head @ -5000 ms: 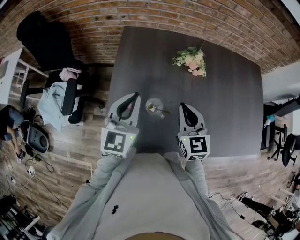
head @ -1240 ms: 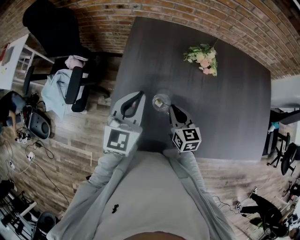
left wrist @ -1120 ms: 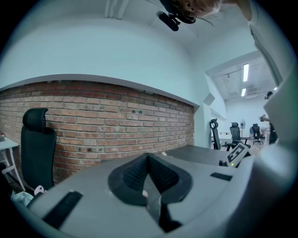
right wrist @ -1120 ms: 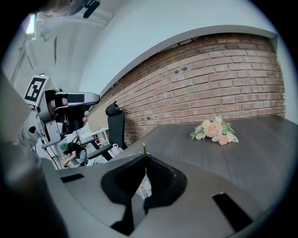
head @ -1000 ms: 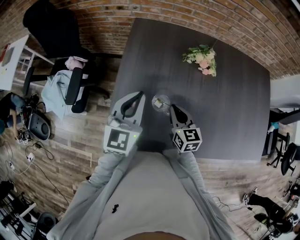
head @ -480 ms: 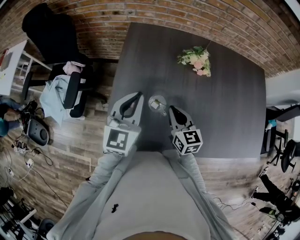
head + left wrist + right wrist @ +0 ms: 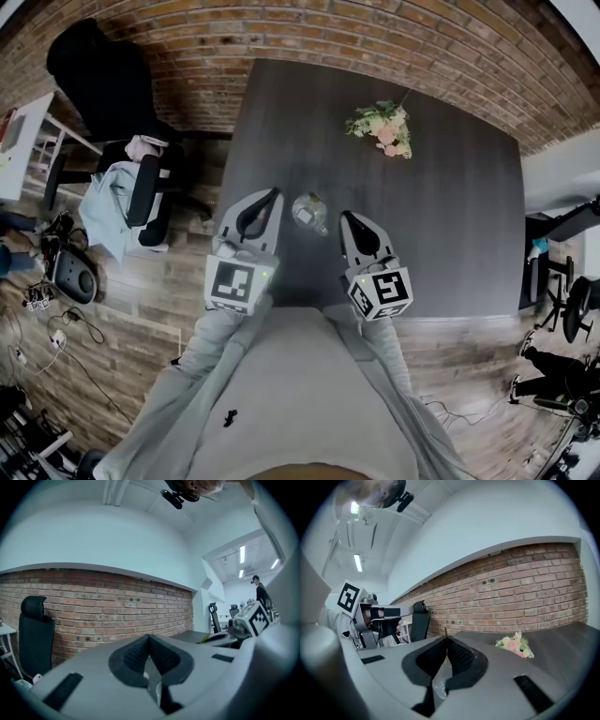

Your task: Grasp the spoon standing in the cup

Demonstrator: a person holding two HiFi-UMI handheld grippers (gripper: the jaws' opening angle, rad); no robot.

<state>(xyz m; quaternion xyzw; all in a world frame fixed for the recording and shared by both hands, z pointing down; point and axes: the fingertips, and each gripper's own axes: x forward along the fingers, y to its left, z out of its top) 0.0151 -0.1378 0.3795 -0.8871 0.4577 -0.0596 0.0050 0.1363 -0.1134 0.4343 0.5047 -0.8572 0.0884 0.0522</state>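
In the head view there is 1 dark table, 1 clear cup near its front edge, 1 bouquet well beyond it, and 2 office chairs on the wood floor to the left, 1 black and 1 draped with pale cloth. There are 2 hand-held tools: the left gripper just left of the cup and the right gripper just right of it, neither touching the glass. Each carries 1 cube of black-and-white square markers, with no readable lettering. The spoon is too small to make out in this view. In the left gripper view the 2 ribbed pads meet with nothing between them. Past them stand 1 brick wall, 1 black chair and the other tool's marker cube. In the right gripper view the jaws are pinched together on the thin spoon, whose handle stands upright in the seam and pokes above the tips. The cup shows through the gap below, and the bouquet lies on the table to the right.
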